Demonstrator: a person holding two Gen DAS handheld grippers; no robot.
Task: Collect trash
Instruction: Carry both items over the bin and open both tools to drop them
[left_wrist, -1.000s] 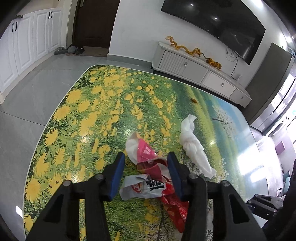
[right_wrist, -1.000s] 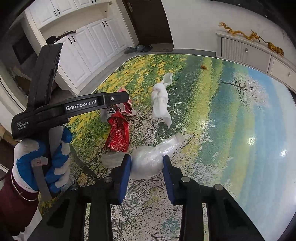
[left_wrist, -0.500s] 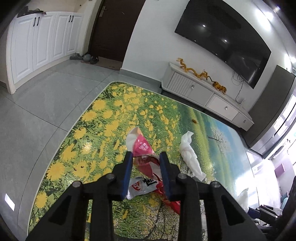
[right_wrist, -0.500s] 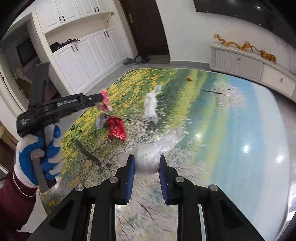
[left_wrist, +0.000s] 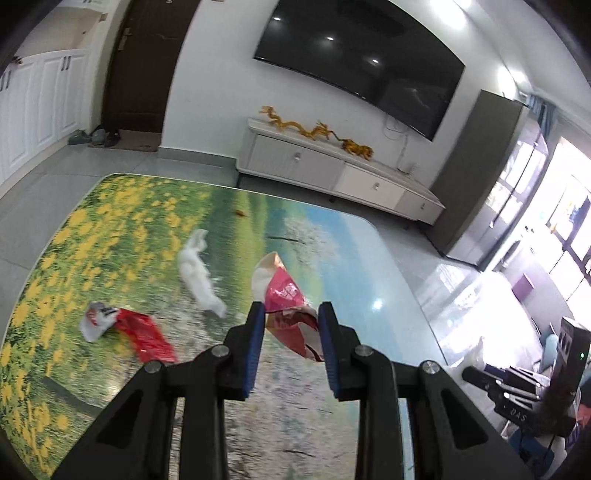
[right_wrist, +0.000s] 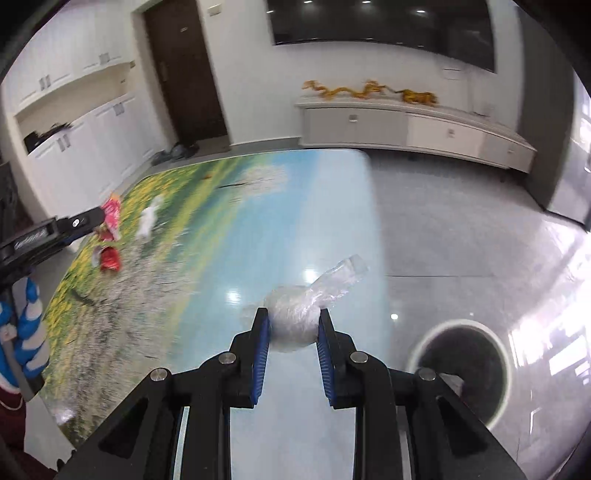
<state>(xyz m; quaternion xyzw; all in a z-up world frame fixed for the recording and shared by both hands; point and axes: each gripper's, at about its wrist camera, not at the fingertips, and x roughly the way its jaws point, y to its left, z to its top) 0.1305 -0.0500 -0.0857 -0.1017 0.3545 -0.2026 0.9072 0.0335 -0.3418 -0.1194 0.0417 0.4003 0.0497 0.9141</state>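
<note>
My left gripper (left_wrist: 291, 314) is shut on a red and white snack wrapper (left_wrist: 286, 295) and holds it above the printed table (left_wrist: 110, 206). My right gripper (right_wrist: 291, 325) is shut on a crumpled clear plastic bag (right_wrist: 299, 314), held over the table's right edge. A red wrapper (left_wrist: 142, 334) and a white tissue (left_wrist: 197, 271) lie on the table. In the right wrist view the left gripper (right_wrist: 103, 218) with its wrapper (right_wrist: 110, 214) is at far left, above the red wrapper (right_wrist: 109, 258) and the tissue (right_wrist: 147, 221).
A round black bin (right_wrist: 461, 373) with a white rim stands on the floor right of the table. A white TV cabinet (left_wrist: 332, 173) lines the far wall. A small orange scrap (left_wrist: 241, 213) lies at the table's far side.
My left gripper lifted the red and white wrapper off the table and swung right. My right gripper carried the plastic bag right, toward the table edge and the bin.
</note>
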